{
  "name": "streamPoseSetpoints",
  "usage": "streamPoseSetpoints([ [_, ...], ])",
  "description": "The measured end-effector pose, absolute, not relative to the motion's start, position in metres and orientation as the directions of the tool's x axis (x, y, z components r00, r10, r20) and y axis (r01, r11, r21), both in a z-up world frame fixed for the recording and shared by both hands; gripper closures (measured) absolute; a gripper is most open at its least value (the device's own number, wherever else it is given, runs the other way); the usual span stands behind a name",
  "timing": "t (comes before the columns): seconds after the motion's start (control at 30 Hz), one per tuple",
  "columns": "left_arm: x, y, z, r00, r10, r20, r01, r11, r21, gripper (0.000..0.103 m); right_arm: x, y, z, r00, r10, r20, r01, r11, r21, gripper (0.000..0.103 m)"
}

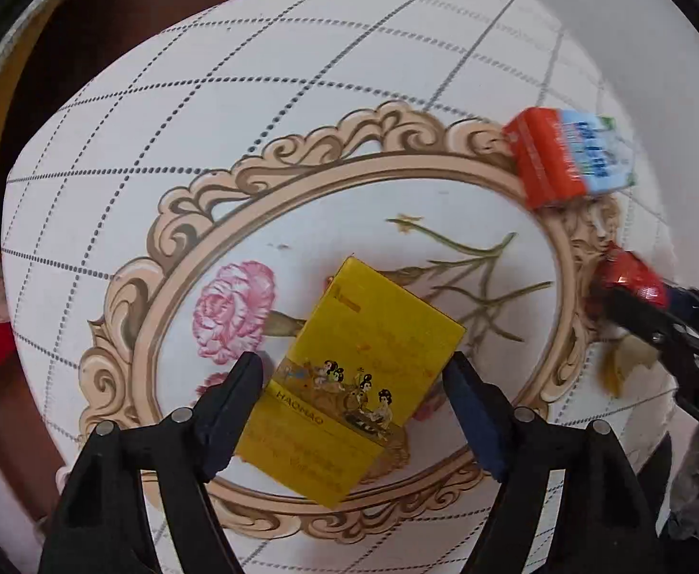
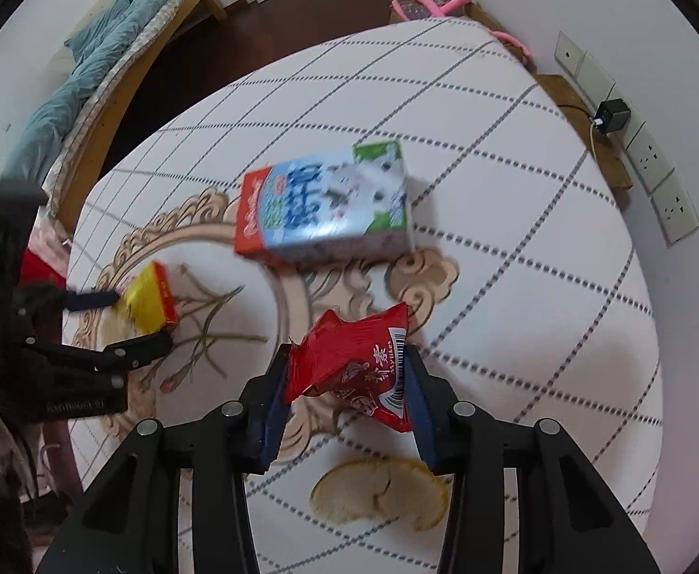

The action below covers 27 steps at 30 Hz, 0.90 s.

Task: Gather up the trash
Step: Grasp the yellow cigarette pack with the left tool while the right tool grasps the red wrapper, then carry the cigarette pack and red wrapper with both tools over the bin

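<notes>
A yellow box (image 1: 349, 382) lies on the white round table (image 1: 254, 110). My left gripper (image 1: 354, 378) is open, with its fingers on either side of the box; it also shows in the right wrist view (image 2: 134, 315) around the yellow box (image 2: 151, 299). My right gripper (image 2: 347, 368) is shut on a red wrapper (image 2: 349, 363) and holds it above the table; it shows in the left wrist view (image 1: 631, 282). A blue, white and red milk carton (image 2: 325, 205) lies on its side at the table's middle; it also shows in the left wrist view (image 1: 569, 158).
A piece of yellow fruit peel (image 2: 380, 492) lies on the table near my right gripper. A bed with blue bedding (image 2: 86, 81) stands beyond the table. Wall sockets (image 2: 646, 158) and a pink object (image 2: 426, 2) are at the far right.
</notes>
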<state>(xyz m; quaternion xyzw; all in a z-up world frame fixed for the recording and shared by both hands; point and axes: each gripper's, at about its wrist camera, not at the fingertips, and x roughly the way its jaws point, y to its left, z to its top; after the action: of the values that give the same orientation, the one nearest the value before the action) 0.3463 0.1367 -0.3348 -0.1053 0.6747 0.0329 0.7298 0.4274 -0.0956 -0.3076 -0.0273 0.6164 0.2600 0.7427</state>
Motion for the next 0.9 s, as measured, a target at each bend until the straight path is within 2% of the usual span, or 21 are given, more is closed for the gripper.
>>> streamPoseSetpoints([
  [0.07, 0.341, 0.129, -0.335, 0.108, -0.074, -0.991, -0.154, 0.984, -0.09, 0.027, 0.426, -0.094, -0.308, 0.092, 0.363, -0.927, -0.415, 0.86, 0.295, 0.054],
  [0.27, 0.326, 0.083, -0.335, 0.18, 0.047, -0.983, -0.007, 0.999, 0.046, 0.027, 0.423, -0.083, -0.311, 0.099, 0.33, -0.939, -0.44, 0.861, 0.256, 0.053],
  [0.3, 0.325, 0.078, -0.335, 0.19, 0.051, -0.98, -0.007, 0.999, 0.05, 0.033, 0.424, -0.081, -0.312, 0.104, 0.317, -0.943, -0.45, 0.86, 0.24, 0.053],
  [0.33, 0.323, 0.073, -0.332, 0.193, 0.014, -0.981, -0.015, 1.0, 0.011, 0.043, 0.423, -0.079, -0.312, 0.114, 0.307, -0.945, -0.46, 0.859, 0.224, 0.054],
  [0.4, 0.31, 0.064, -0.328, 0.196, 0.066, -0.978, -0.047, 0.997, 0.058, 0.043, 0.42, -0.076, -0.312, 0.138, 0.283, -0.949, -0.475, 0.86, 0.187, 0.057],
  [0.47, 0.305, 0.063, -0.326, 0.206, 0.068, -0.976, -0.075, 0.996, 0.053, 0.043, 0.416, -0.075, -0.31, 0.153, 0.272, -0.95, -0.481, 0.86, 0.168, 0.067],
  [0.6, 0.277, 0.068, -0.312, 0.262, 0.124, -0.957, -0.174, 0.982, 0.08, 0.043, 0.407, -0.074, -0.303, 0.167, 0.279, -0.946, -0.49, 0.856, 0.166, 0.071],
  [0.63, 0.267, 0.074, -0.31, 0.279, 0.133, -0.951, -0.192, 0.978, 0.08, 0.043, 0.403, -0.074, -0.3, 0.172, 0.285, -0.943, -0.495, 0.853, 0.167, 0.075],
  [0.8, 0.222, 0.069, -0.265, 0.374, 0.159, -0.914, -0.291, 0.955, 0.047, 0.044, 0.381, -0.072, -0.282, 0.188, 0.321, -0.928, -0.526, 0.831, 0.181, 0.077],
  [0.9, 0.202, 0.102, -0.23, 0.414, 0.173, -0.894, -0.344, 0.939, 0.023, 0.044, 0.368, -0.072, -0.264, 0.188, 0.374, -0.908, -0.528, 0.818, 0.227, 0.078],
])
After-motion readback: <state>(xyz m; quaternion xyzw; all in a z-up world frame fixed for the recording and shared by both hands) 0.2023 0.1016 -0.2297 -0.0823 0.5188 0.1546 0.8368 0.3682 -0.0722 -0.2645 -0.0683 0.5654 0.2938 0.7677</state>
